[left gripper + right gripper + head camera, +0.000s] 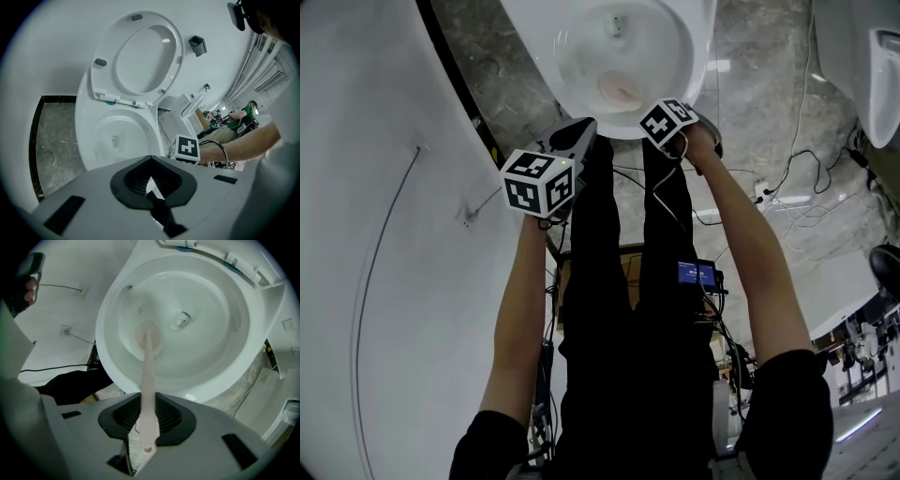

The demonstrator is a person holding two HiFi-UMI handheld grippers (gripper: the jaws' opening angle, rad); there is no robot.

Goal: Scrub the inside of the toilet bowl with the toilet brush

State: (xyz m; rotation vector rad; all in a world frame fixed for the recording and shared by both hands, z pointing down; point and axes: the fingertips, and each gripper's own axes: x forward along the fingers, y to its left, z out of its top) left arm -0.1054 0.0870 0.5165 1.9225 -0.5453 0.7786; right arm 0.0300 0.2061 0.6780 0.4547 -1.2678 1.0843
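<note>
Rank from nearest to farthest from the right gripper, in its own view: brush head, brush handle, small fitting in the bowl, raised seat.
1. Brush handle, between the right gripper's jaws.
2. Brush head, on the bowl's left wall.
3. Small fitting, deeper, right of the head.
4. Raised seat, beyond the far rim.

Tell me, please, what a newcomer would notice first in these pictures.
The white toilet bowl fills the right gripper view, and a pale pink toilet brush reaches into it. The right gripper is shut on the brush's handle. In the left gripper view, the left gripper is shut and empty, with the seat raised behind the bowl.
</note>
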